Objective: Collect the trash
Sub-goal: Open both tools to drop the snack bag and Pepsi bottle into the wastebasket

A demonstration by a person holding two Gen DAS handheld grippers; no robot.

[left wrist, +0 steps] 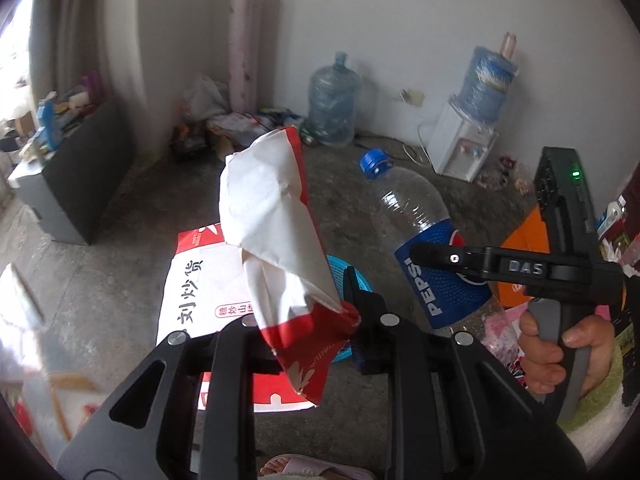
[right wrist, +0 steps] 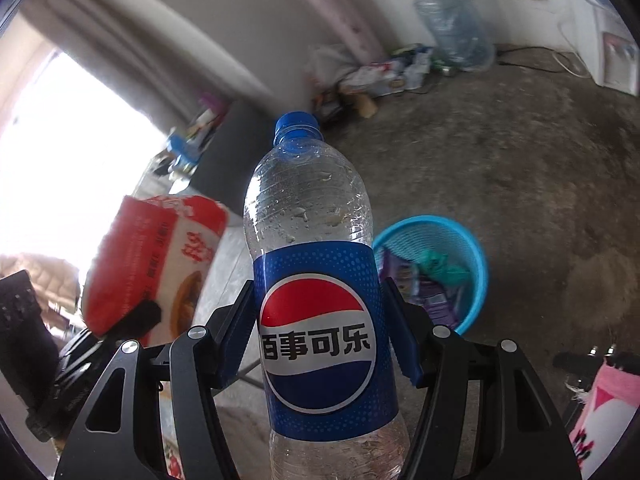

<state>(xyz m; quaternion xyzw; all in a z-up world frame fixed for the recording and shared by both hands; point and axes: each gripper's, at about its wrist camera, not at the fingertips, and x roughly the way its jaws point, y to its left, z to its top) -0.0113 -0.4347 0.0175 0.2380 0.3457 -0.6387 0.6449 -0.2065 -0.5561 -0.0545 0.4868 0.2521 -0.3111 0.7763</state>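
Note:
My left gripper (left wrist: 320,320) is shut on a crumpled red and white paper bag (left wrist: 276,240) and holds it in the air above the floor. My right gripper (right wrist: 318,320) is shut on an empty clear Pepsi bottle (right wrist: 316,320) with a blue cap, held upright. The bottle (left wrist: 424,240) and the right gripper (left wrist: 440,256) also show in the left wrist view. A blue mesh trash basket (right wrist: 476,256) with wrappers inside stands on the floor just right of the bottle. In the left wrist view the basket (left wrist: 340,272) is mostly hidden behind the paper bag.
A large red and white paper bag (left wrist: 200,304) lies on the floor. A dark cabinet (left wrist: 80,184) stands at left. A big water jug (left wrist: 332,100), a water dispenser (left wrist: 464,144) and a litter pile (left wrist: 224,128) line the far wall. The floor is bare concrete.

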